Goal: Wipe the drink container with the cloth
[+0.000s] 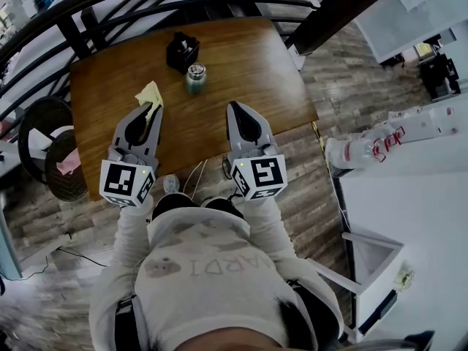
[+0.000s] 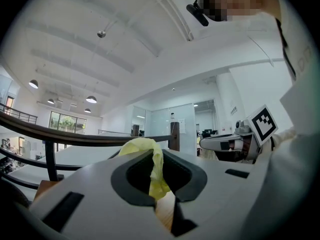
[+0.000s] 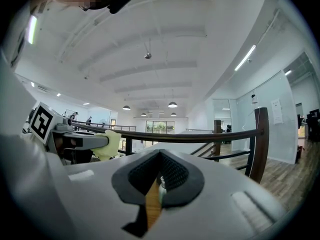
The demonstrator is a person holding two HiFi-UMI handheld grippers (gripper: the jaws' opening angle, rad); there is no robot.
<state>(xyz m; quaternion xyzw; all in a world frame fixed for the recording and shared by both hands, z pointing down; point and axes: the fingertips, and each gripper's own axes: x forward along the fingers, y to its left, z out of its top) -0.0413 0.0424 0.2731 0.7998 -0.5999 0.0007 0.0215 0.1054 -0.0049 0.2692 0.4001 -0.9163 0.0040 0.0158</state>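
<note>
The drink container (image 1: 195, 78), a small greenish glass jar with a metal lid, stands upright on the wooden table (image 1: 248, 72), far of both grippers. My left gripper (image 1: 151, 110) is shut on a yellow cloth (image 1: 150, 93), which sticks out beyond its tips, left of the jar. In the left gripper view the cloth (image 2: 151, 160) hangs pinched between the jaws of that gripper (image 2: 154, 170). My right gripper (image 1: 235, 108) hovers over the table's near side, right of the jar, shut and holding nothing. A sliver of the jar (image 3: 160, 188) shows past its tips (image 3: 159, 159).
A black box (image 1: 183, 52) sits just behind the jar. A dark curved railing (image 1: 110, 6) runs along the table's far side. Black round stools (image 1: 44, 141) stand at the left. A white counter (image 1: 409, 196) lies to the right.
</note>
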